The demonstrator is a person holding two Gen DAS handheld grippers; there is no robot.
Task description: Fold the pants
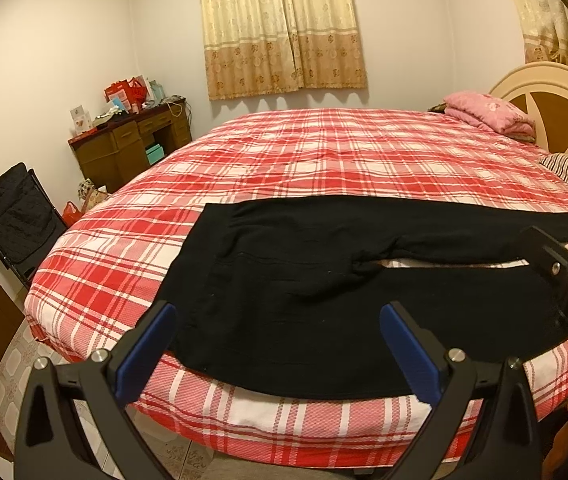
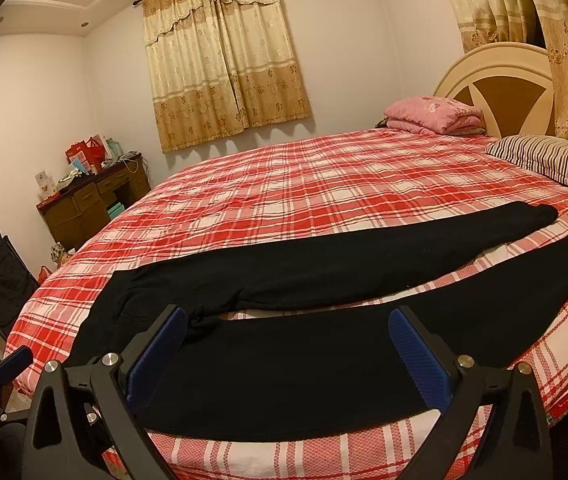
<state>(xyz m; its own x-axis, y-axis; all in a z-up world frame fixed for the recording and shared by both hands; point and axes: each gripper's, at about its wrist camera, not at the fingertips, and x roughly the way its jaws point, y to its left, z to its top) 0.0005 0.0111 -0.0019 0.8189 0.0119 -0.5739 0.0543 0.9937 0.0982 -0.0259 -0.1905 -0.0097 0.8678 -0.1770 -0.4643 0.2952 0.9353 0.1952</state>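
Black pants lie flat and unfolded near the front edge of the bed, waistband at the left, two legs running to the right with a narrow gap between them. They also show in the right wrist view. My left gripper is open and empty, hovering over the waist and hip part. My right gripper is open and empty above the near leg, close to the crotch. The right gripper also appears at the right edge of the left wrist view, and the left one at the lower left of the right wrist view.
The bed has a red and white plaid cover. A folded pink quilt and a striped pillow lie by the headboard. A wooden desk and a black chair stand at the left.
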